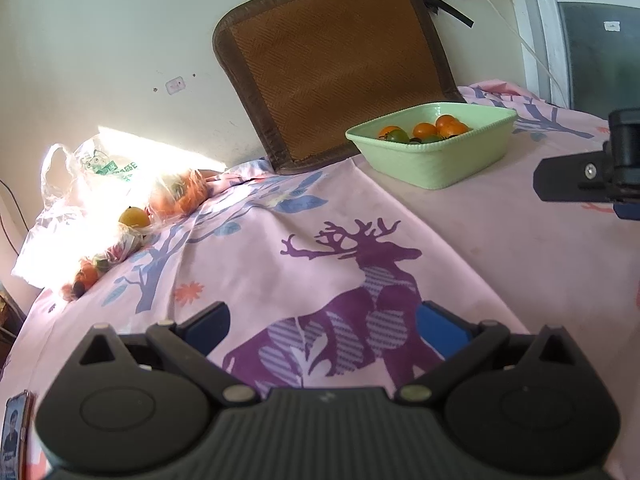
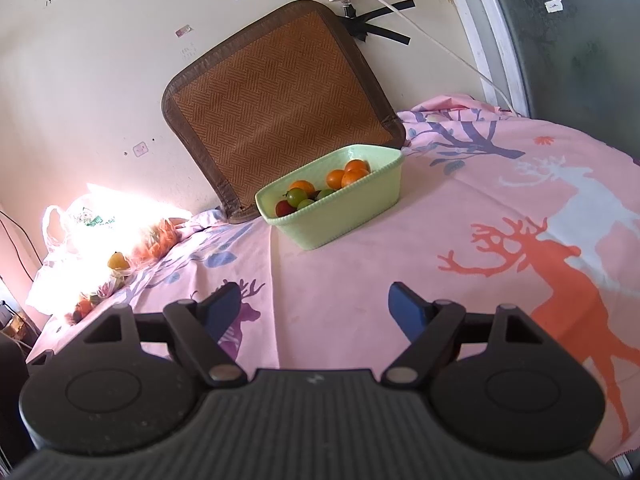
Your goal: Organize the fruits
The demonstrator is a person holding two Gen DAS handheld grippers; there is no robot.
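Fruit (image 2: 320,186) sits in the green basin (image 2: 352,220) by the mat (image 2: 276,112); more lies in the bag (image 1: 120,196) far left. My left claw (image 1: 324,328) and right claw (image 2: 316,308) are both spread, empty, over the cloth (image 2: 460,240).

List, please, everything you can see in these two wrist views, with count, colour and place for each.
basket: one, pale green, on the cloth in front of the mat.
fruits in basket: several, exact count unclear; orange, green and one red.
plastic bag: one, clear with green print, at the far left in strong sunlight, partly washed out.
loose fruits by bag: one yellow, a few orange; count unclear.
woven mat: one, brown, leaning on the wall.
cloth: one, pink with deer prints, covering the surface.
wall cable: one, white, from a plug at the top.
left gripper: open, holding nothing.
right gripper: open, holding nothing.
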